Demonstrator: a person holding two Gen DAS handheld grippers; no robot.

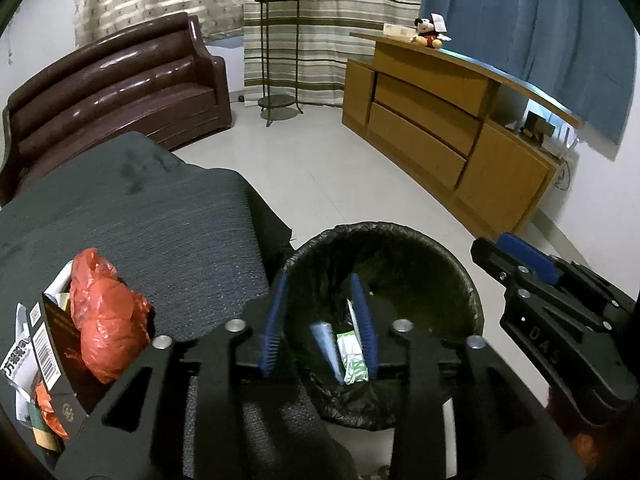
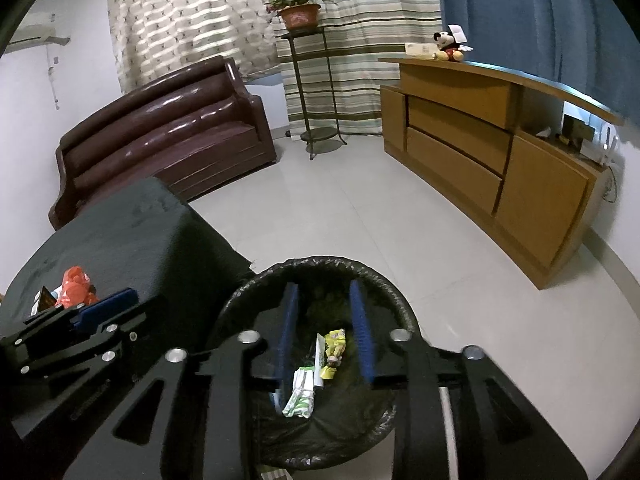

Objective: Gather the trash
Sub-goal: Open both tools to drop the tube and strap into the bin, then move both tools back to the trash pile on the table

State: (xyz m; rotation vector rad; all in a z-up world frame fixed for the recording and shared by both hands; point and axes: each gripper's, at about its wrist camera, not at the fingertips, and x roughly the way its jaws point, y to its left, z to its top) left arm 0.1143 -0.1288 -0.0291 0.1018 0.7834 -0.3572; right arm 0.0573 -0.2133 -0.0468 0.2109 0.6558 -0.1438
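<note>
My left gripper hangs open over a round bin lined with a black bag, with nothing pressed between its blue pads. Down in the bin lie a white-green wrapper and a pale blue piece. My right gripper is open over the same bin; below it are a white-green wrapper and a yellow wrapper. On the dark-clothed table beside the bin lie a red plastic bag and a dark barcoded box.
A brown sofa stands behind the table. A metal plant stand with a potted plant is by the striped curtain. A wooden cabinet with a plush toy runs along the right. Pale tiled floor lies between them.
</note>
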